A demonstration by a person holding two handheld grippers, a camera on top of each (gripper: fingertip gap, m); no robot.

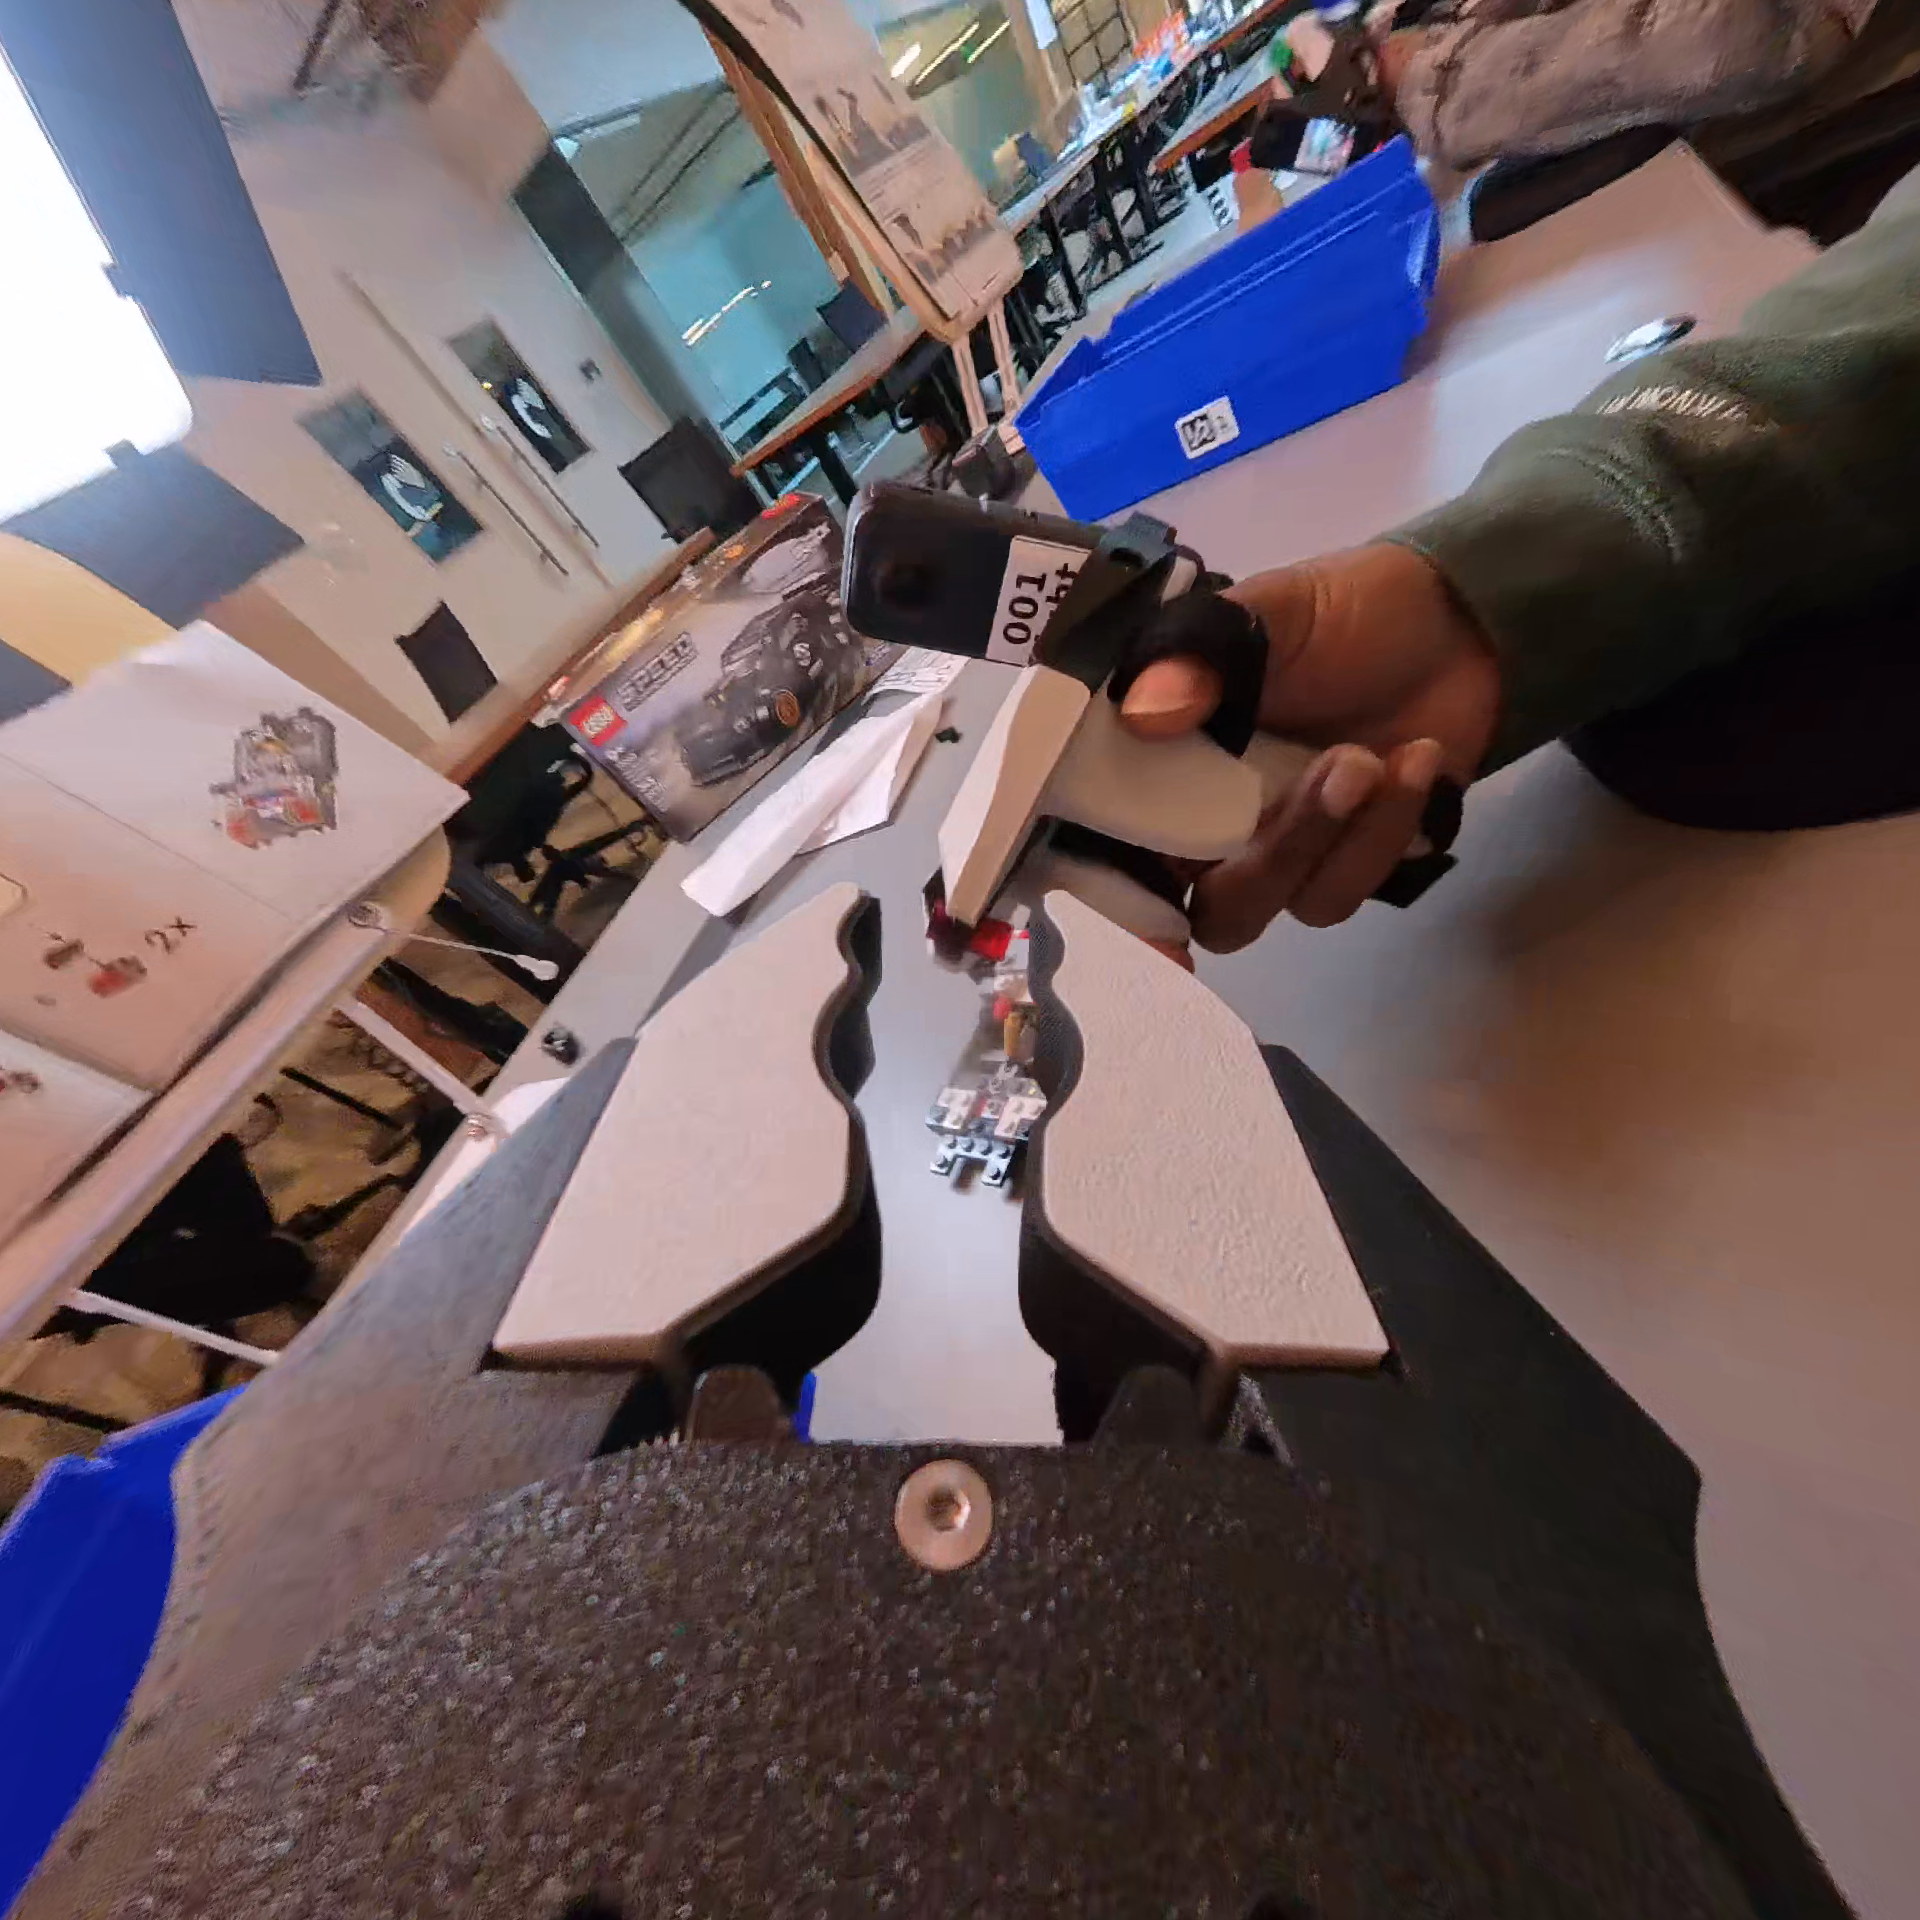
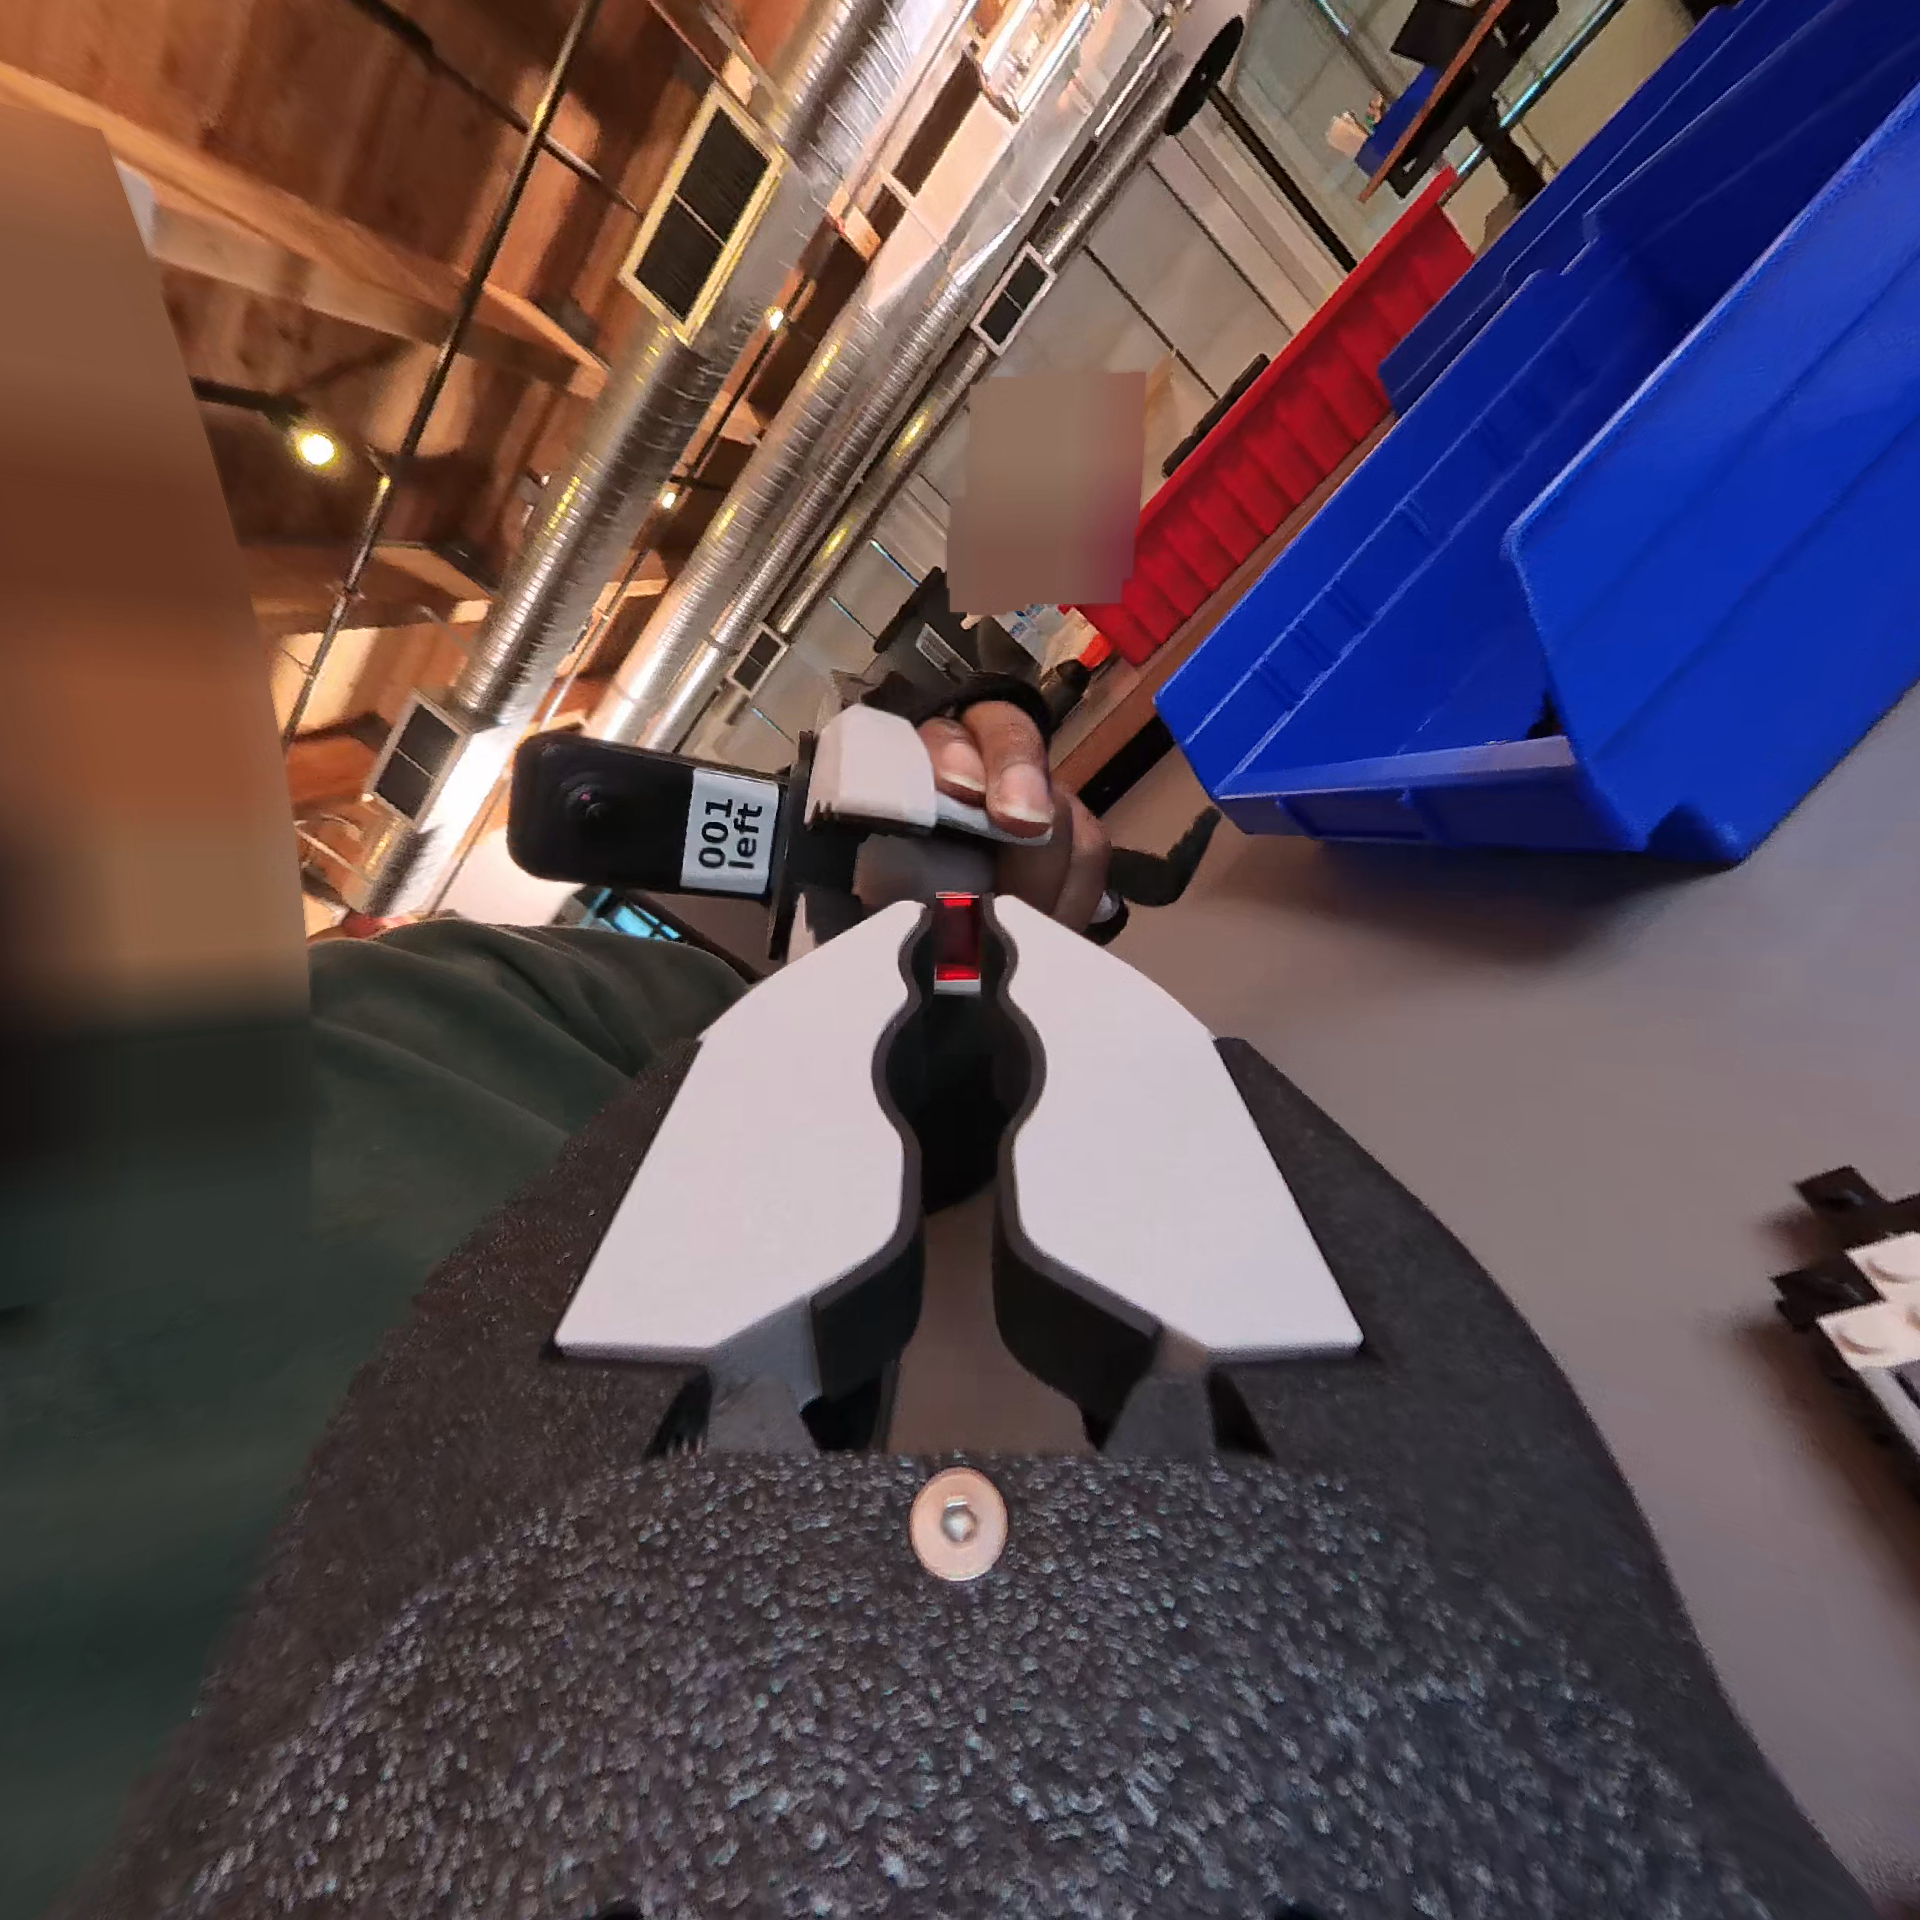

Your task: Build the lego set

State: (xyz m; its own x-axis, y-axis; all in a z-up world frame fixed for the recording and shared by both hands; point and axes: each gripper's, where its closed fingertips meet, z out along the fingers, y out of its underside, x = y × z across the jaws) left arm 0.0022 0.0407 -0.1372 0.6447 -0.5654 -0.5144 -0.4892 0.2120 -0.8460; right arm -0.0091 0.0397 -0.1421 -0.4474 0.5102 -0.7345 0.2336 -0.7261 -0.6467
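- while the right gripper (image 2: 958,940) clenches a small red brick (image 2: 955,943) at its fingers' tips, it hangs above the grey desk (image 2: 1455,1091).
- left gripper (image 1: 956,940): fingers released, a grey brick assembly (image 1: 985,1127) on the desk between them.
- blue bins (image 2: 1621,582) stand nearby.

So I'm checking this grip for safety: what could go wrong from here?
The right gripper pinches the red brick only at its very fingertips, so it might slip or twist out. The left gripper is open just above the small grey brick model on the table and could knock it.
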